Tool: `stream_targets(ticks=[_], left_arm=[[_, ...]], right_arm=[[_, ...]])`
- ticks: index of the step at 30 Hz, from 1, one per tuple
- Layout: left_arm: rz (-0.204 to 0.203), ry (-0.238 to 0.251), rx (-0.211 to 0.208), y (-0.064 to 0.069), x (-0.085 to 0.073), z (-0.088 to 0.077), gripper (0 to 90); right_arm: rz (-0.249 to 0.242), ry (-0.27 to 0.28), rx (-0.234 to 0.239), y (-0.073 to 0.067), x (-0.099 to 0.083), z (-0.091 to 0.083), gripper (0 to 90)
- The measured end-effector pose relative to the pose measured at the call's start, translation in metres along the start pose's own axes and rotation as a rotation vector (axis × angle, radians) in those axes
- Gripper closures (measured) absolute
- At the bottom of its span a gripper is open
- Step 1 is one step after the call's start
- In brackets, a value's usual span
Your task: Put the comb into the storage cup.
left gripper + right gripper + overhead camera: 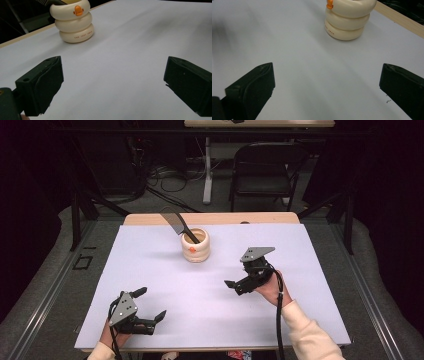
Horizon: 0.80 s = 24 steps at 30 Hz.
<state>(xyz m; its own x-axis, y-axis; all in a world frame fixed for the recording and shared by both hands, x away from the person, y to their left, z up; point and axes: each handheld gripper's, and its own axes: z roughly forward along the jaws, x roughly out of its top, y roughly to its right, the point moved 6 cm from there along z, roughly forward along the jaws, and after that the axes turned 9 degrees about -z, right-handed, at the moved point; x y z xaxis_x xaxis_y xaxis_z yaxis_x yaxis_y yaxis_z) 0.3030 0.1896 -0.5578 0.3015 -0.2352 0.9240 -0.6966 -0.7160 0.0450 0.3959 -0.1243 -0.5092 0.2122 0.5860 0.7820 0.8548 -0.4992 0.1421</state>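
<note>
A cream cup (195, 245) shaped like three stacked rings, with a small orange duck bill on its side, stands upright on the white sheet (150, 270) that covers the desk (150, 218). It sits toward the far edge of the desk, roughly midway across. A black spatula (176, 224) stands in the cup, its blade leaning out over the rim up and to the left in the high view.

The left gripper (150, 304) rests well on the near side of the cup, close to the desk's near edge and to the cup's left, with its jaws spread wide and nothing between them. In the left gripper view the cup (73, 21) stands ahead, well apart from the jaws.

The right gripper (231, 284) is held nearer the cup, on its near right side, apart from it. Its jaws are also spread wide with nothing held, and in the right gripper view the cup (348, 20) stands ahead of them.
</note>
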Motion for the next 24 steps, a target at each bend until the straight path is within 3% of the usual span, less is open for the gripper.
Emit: stream_targets(ticks=[24], left_arm=[[0.001,0.000,0.001,0.000,0.000,0.000,2.6]], right_arm=[[-0.017,-0.008,-0.035,-0.010,-0.024,-0.020,0.0]])
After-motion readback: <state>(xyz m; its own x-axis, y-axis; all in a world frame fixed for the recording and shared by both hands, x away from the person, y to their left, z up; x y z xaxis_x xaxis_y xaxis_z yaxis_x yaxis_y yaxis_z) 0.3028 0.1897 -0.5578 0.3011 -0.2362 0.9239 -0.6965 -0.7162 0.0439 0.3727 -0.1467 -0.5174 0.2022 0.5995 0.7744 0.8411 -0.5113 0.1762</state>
